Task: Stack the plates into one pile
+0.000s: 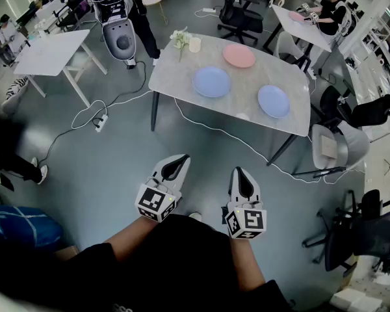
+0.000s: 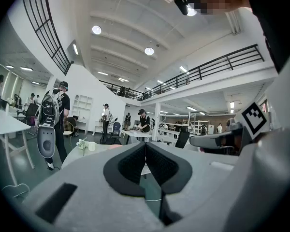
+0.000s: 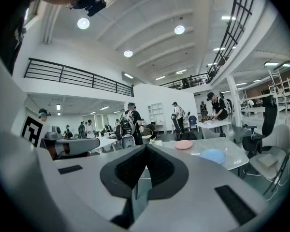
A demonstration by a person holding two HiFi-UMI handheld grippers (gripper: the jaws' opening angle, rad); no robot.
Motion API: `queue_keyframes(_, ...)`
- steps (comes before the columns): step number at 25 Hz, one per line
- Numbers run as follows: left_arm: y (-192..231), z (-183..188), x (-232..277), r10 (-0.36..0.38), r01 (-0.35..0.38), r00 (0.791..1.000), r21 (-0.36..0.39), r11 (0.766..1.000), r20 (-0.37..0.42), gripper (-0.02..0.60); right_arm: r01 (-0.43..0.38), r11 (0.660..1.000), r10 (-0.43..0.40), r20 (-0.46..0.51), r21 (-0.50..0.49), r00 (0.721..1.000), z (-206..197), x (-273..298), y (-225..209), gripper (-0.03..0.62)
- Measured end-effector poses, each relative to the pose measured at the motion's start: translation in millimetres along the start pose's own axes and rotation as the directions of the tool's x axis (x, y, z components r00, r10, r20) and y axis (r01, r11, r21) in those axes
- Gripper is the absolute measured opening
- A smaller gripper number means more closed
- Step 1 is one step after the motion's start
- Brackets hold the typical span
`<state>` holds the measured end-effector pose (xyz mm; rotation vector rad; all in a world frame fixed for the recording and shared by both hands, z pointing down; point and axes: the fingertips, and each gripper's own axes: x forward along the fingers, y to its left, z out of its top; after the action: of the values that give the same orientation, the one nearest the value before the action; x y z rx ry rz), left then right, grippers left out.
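Left tool, right tool — plates well ahead

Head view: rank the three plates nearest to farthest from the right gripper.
From the right gripper:
1. right blue plate, near the table front edge, right side.
2. left blue plate, mid-table, further left.
3. pink plate, far side.

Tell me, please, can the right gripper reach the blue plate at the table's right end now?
Probably not: the right gripper is held by the body, with floor between it and the blue plate. Nothing blocks the way.
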<state>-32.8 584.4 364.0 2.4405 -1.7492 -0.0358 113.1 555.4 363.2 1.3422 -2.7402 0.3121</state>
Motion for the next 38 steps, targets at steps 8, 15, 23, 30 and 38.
queue_keyframes(8, -39.6, -10.0, 22.7, -0.014, 0.014, 1.000, -0.021, 1.000, -0.001, 0.016, -0.006, 0.997, 0.005, -0.017, -0.074, 1.000, -24.4, -16.3, -30.5, 0.012)
queue_keyframes(15, -48.4, -29.7, 48.2, -0.050, 0.049, 0.998, -0.026, 0.998, -0.043, 0.017, -0.073, 0.995, 0.071, -0.029, -0.069, 0.997, -35.4, 3.3, -34.3, 0.012)
queue_keyframes(23, 16.2, -24.7, 102.5, -0.058, 0.057, 0.998, -0.037, 0.998, -0.030, 0.017, 0.051, 0.996, -0.047, -0.040, 0.079, 0.998, -27.3, 73.9, -75.1, 0.012)
queue_keyframes(30, 113.9, -18.8, 147.4, -0.051, 0.047, 0.997, -0.067, 0.997, -0.056, 0.016, 0.031, 0.990, -0.011, -0.141, 0.136, 0.990, -24.2, 185.4, -57.2, 0.012)
queue_keyframes(38, 231.5, 8.5, 194.8, -0.056, 0.056, 0.998, -0.089, 0.994, -0.005, 0.017, 0.053, 0.995, -0.040, -0.165, 0.079, 0.986, 0.8, 310.0, -41.7, 0.012)
